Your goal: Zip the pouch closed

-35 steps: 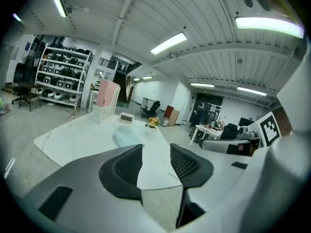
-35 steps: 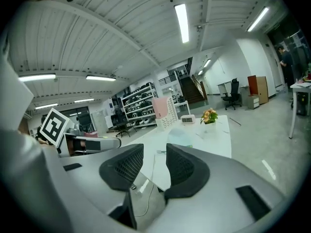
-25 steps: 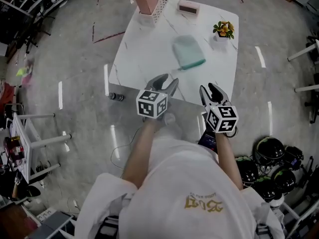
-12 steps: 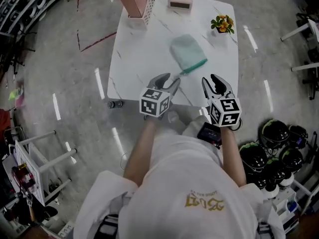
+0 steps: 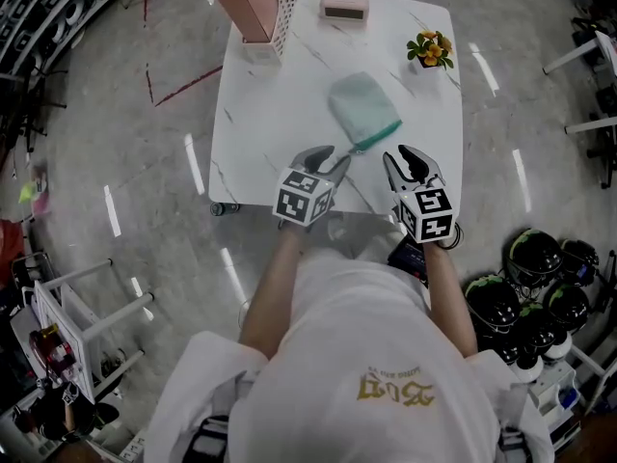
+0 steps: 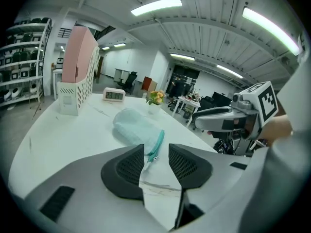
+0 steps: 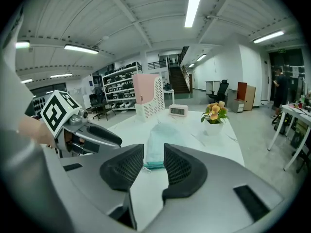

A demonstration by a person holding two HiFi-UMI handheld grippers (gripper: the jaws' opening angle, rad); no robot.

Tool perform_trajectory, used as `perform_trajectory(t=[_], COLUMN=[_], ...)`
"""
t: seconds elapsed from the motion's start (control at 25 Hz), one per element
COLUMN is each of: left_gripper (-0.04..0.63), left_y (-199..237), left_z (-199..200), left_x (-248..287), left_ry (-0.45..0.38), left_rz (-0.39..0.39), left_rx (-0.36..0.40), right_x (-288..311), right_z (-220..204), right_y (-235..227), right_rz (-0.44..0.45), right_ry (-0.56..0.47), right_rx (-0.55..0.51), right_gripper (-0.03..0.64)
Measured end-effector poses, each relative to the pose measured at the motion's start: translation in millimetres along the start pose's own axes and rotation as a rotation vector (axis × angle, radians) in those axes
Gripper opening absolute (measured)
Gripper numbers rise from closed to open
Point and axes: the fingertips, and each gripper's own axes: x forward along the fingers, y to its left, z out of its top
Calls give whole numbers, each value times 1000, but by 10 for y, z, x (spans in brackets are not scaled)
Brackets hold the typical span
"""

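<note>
A mint-green pouch [image 5: 363, 107] lies on the white marble table [image 5: 270, 114], with its teal zipper edge [image 5: 378, 131] turned toward me. My left gripper [image 5: 328, 154] hovers over the table's near edge, just short of the zipper's end. It is open and its jaws have just been closing, with nothing between them. To its right, my right gripper [image 5: 403, 159] is also open and also just closing on nothing. In the left gripper view the pouch [image 6: 136, 126] lies beyond the left gripper [image 6: 156, 149]. In the right gripper view the pouch [image 7: 164, 134] lies beyond the right gripper [image 7: 154, 152].
At the table's far edge stand a pink file holder [image 5: 255, 3], a small clock [image 5: 344, 8] and a potted flower [image 5: 432, 54]. Several dark helmets [image 5: 535, 287] lie on the floor at the right. A white rack [image 5: 58, 297] stands at the left.
Both grippers have moved forward and a little down over the table's near edge, closer to the pouch. Their jaws look slightly narrower.
</note>
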Motion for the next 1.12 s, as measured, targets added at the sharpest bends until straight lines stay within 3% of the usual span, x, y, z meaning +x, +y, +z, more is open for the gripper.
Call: perform_trajectory(t=[0.36,0.76,1.12], left_gripper=[178,186,186], left_y=[86,153,207], left_z=[-209,-430,-485], left_x=[218,435,599], left_ry=[90,171,222], left_rz=[0,9,4], left_rx=[-7,12,19], right_x=[282,624,890], right_z=[-173,-493,-850], right_y=[5,156,175], right_rz=[83,215,296], right_ry=[75,198,298], right_rx=[-12,-177,-221], right_gripper=[141,127,123])
